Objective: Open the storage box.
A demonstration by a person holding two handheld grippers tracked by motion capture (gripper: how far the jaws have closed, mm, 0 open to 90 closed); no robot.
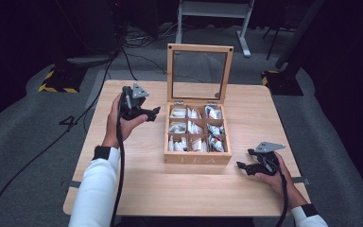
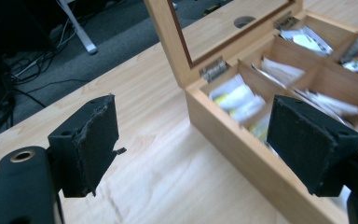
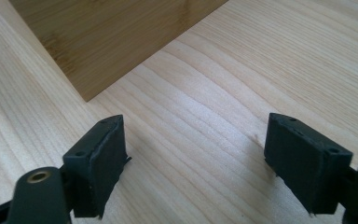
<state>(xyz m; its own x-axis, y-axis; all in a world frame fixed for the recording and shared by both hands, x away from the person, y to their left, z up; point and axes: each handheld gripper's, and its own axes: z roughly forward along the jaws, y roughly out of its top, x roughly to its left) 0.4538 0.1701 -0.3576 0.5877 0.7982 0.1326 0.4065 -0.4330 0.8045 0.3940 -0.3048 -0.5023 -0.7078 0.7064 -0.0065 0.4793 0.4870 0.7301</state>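
A wooden tea box (image 1: 197, 159) stands in the middle of the table, and its glass-paned lid (image 1: 199, 47) is raised upright at the back. Several tea bags (image 1: 192, 127) fill its compartments. My left gripper (image 1: 149, 113) hovers to the left of the box's back corner and points at it, open and empty. In the left gripper view the left gripper (image 2: 191, 144) shows bare table between its jaws, with the box wall (image 2: 233, 135) and the tea bags (image 2: 237, 95) just ahead. My right gripper (image 1: 245, 159) rests low to the right of the box's front corner. It is open with nothing in it (image 3: 196, 154), close to the box corner (image 3: 107, 37).
The light wooden table (image 1: 189, 189) has free room in front of the box and on both sides. Cables (image 1: 123, 52) run across the grey floor behind, near a metal desk frame (image 1: 212, 12). Yellow-black striped feet (image 1: 56, 85) stand off the table's back corners.
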